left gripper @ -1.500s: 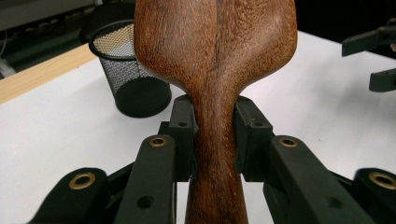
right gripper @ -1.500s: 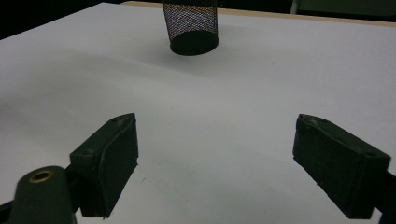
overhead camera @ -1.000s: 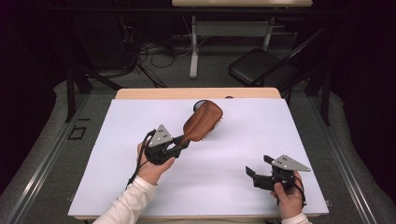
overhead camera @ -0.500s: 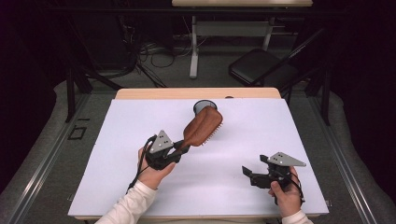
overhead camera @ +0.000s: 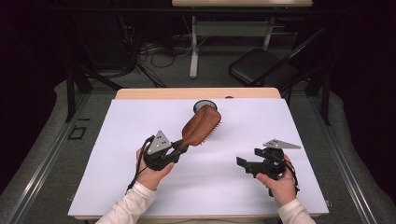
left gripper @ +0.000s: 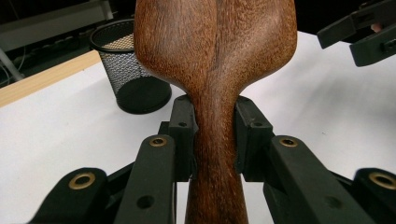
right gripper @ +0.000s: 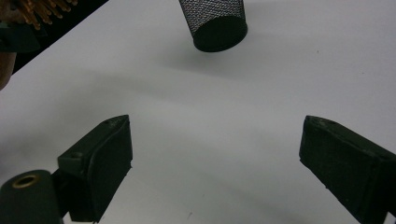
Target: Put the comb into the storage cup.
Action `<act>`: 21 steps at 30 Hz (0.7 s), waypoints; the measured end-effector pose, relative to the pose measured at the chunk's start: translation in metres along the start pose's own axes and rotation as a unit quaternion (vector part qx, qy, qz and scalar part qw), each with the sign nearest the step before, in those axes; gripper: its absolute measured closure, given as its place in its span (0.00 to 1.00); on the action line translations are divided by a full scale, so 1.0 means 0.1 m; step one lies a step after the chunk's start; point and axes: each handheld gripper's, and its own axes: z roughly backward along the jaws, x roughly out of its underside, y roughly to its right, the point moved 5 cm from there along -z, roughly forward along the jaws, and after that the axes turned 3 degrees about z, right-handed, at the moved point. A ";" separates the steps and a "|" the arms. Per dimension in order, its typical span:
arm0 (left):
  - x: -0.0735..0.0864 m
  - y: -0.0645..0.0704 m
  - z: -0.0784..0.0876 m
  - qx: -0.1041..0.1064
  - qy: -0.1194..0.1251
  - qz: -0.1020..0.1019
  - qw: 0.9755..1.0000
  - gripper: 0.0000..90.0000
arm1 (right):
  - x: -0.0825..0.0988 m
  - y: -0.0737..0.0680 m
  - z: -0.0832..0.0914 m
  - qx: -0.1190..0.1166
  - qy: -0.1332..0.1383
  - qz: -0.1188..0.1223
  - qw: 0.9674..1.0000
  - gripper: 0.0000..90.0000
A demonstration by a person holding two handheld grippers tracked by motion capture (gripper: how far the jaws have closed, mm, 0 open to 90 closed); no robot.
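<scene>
Left gripper point(overhead camera: 180, 148) is pinching the wooden hairbrush point(overhead camera: 201, 126) by its neck, pads point(left gripper: 182, 135) tight on both sides of the handle. Brush is held off the white table point(overhead camera: 116, 186), left of centre, head angled up toward the far right, bristles facing right. Black mesh cup point(overhead camera: 204, 106) stands at the far edge, just behind the brush head. Right gripper point(overhead camera: 243, 164) hangs over the near right of the table, jaws spread wide and just been opening, nothing between them.
</scene>
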 end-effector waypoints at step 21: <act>0.02 0.02 0.00 -0.001 0.000 0.002 1.000 0.80 | -0.46 -0.26 -0.21 -0.045 -0.004 0.000 0.999 0.16</act>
